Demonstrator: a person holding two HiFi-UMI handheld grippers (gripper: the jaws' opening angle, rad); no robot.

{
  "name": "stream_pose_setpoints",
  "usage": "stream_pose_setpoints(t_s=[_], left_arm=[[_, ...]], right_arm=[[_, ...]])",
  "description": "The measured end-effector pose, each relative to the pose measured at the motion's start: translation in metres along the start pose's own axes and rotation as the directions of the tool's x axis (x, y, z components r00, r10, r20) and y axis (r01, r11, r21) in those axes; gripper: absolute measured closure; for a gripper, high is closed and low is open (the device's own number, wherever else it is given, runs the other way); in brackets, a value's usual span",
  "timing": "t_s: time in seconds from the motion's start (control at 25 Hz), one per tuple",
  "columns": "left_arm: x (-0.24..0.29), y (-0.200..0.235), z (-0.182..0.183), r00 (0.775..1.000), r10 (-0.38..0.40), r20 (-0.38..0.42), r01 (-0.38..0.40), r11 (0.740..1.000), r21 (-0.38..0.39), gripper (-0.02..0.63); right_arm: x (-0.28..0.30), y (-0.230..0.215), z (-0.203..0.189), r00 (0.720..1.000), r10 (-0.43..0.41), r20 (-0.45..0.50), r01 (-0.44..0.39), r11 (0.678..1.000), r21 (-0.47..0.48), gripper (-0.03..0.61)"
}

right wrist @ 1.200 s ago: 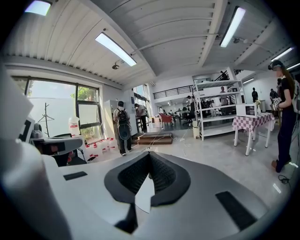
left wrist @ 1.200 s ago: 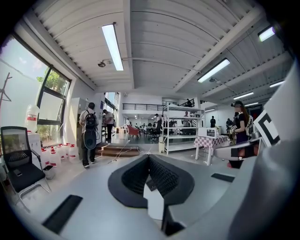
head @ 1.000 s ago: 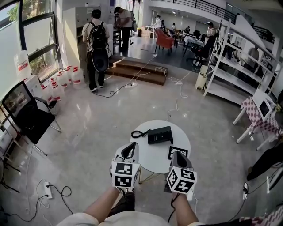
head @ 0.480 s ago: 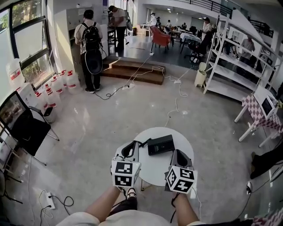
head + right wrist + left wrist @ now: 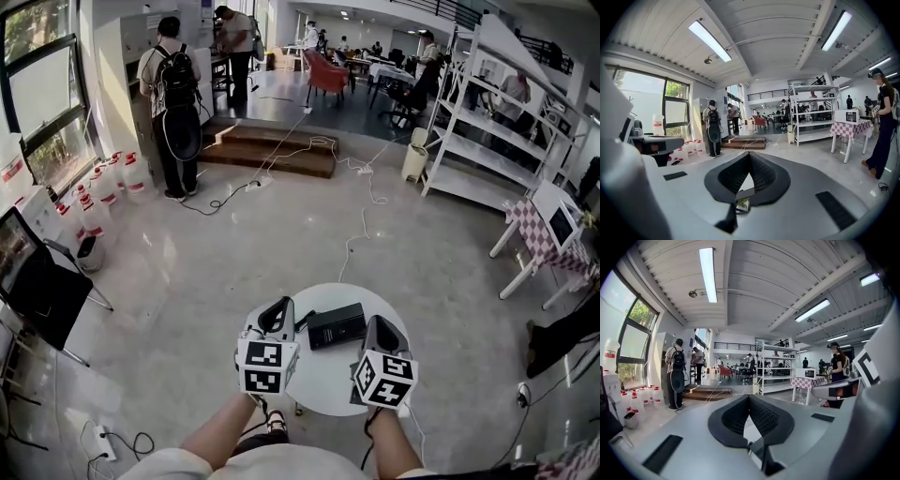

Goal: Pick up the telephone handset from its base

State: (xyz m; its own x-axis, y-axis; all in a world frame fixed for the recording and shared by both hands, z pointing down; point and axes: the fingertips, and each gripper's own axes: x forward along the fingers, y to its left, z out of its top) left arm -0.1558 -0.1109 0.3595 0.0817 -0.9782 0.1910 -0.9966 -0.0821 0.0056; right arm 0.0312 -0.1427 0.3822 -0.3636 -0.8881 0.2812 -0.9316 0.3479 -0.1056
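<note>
Shiny grey floor (image 5: 216, 253) runs all across a big room, and close below stands a small round white table (image 5: 323, 380). On the far half of that table sits a black telephone (image 5: 336, 325). Its handset (image 5: 323, 330) lies on the base, and from up here the two look like one dark block, so I cannot tell where one ends. A curly cord (image 5: 302, 324) comes out on the side of the phone nearer the table's left edge. The left gripper (image 5: 277, 317) is over the left part of the table, just beside the cord. Its jaws are pressed together with nothing in them. The right gripper (image 5: 380, 330) is over the right part of the table, near the phone, and its jaws are together and empty too. The handset is likely light, hard and smooth, so it may slip. The best place to grab looks like the thin middle bar, not the fat ends. The cord may pull back, and the base may slide along.
</note>
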Motion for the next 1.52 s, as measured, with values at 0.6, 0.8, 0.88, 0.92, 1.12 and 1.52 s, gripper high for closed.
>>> stream_pose_setpoints(t_s=[0.6,0.8,0.88,0.92,1.12,1.52], left_arm=[[0.085,0.035,0.026,0.998,-0.062,0.019,0.061,0.998,0.013,0.598],[0.106,0.037,0.023,0.994,-0.106,0.001,0.106,0.994,0.027,0.598],[0.113,0.038,0.014,0.993,-0.114,-0.022,0.115,0.993,0.016,0.598],[0.117,0.037,0.008,0.992,-0.117,-0.036,0.117,0.993,0.008,0.598],[0.127,0.023,-0.020,0.985,-0.138,-0.101,0.136,0.990,-0.028,0.598],[0.130,-0.012,-0.053,0.969,-0.133,-0.209,0.123,0.990,-0.061,0.598]], right_arm=[[0.072,-0.010,0.030,0.997,-0.067,0.027,0.066,0.998,0.017,0.557],[0.084,-0.015,0.015,0.994,-0.108,-0.015,0.108,0.993,0.036,0.557],[0.086,-0.018,0.003,0.992,-0.120,-0.046,0.122,0.992,0.044,0.557],[0.086,-0.020,-0.004,0.990,-0.127,-0.060,0.130,0.990,0.048,0.557],[0.082,-0.043,-0.027,0.979,-0.162,-0.120,0.170,0.984,0.055,0.557],[0.087,-0.077,-0.045,0.973,-0.140,-0.185,0.159,0.983,0.095,0.557]])
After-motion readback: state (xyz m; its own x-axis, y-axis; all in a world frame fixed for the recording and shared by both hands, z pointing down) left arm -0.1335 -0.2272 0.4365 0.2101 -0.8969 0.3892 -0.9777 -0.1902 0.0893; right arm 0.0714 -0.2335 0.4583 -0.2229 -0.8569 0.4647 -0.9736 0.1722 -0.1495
